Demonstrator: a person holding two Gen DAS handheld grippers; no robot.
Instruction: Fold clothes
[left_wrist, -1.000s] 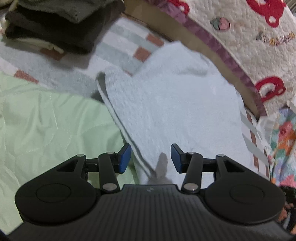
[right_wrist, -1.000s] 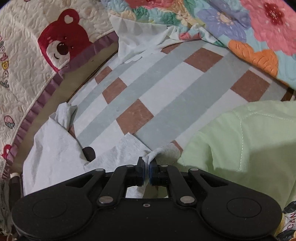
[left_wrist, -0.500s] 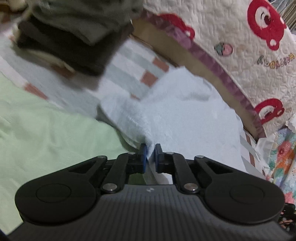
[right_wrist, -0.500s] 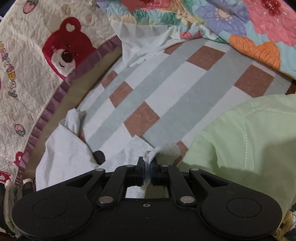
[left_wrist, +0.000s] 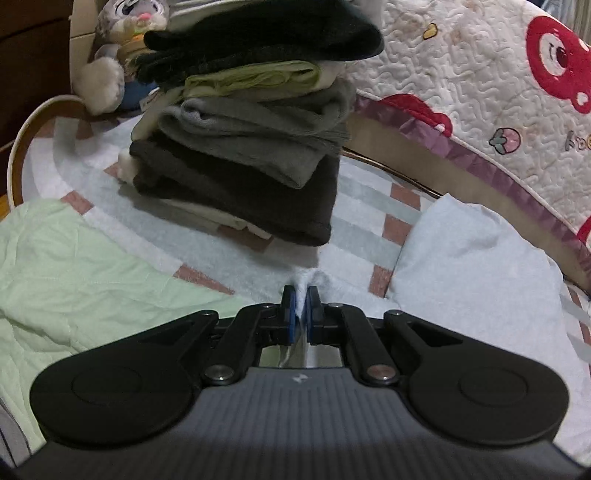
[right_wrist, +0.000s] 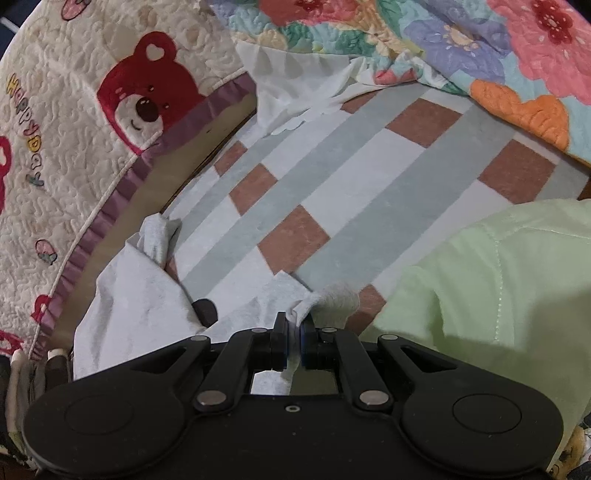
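A pale grey-white garment (left_wrist: 476, 273) lies on the checked bed sheet, bunched toward the bear quilt at the right of the left wrist view. My left gripper (left_wrist: 301, 306) is shut on a pinched edge of it, with cloth poking up between the blue pads. In the right wrist view the same garment (right_wrist: 133, 295) spreads to the lower left. My right gripper (right_wrist: 293, 328) is shut on another corner of it, and a small fold curls out to the right of the fingers.
A tall stack of folded clothes (left_wrist: 251, 147) stands straight ahead of the left gripper, with a plush toy (left_wrist: 114, 62) behind. A light green blanket (left_wrist: 74, 280) (right_wrist: 491, 302) covers the near side. Bear quilt (right_wrist: 92, 122) and floral quilt (right_wrist: 461, 48) border the sheet (right_wrist: 332, 199).
My left gripper was open over the garment, then shut on its edge and swung left toward the clothes stack, pulling the cloth along. The right gripper stayed shut on its corner, shifting slightly.
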